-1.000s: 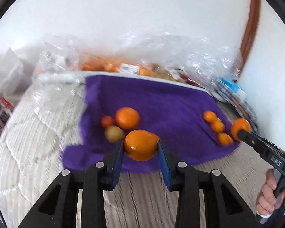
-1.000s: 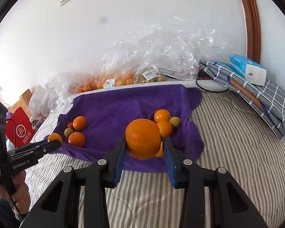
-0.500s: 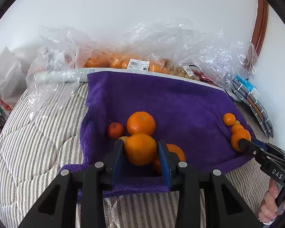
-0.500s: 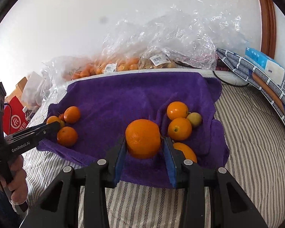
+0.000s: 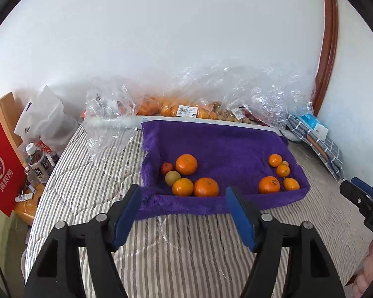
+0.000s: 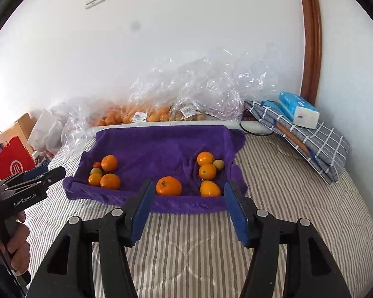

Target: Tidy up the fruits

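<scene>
Striped bedding carries a purple towel holding loose oranges; left tongs and right tongs spread, empty.

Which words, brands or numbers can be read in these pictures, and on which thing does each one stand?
"GenRobot.AI": on the side of the left gripper, seen in the right wrist view.
"DA", cut off by the picture edge: on the right gripper.
Red paper bag: a round white logo and Chinese characters, which I cannot read surely.
Barcode labels on the plastic bags, bottle label, blue tissue pack: too small.
</scene>
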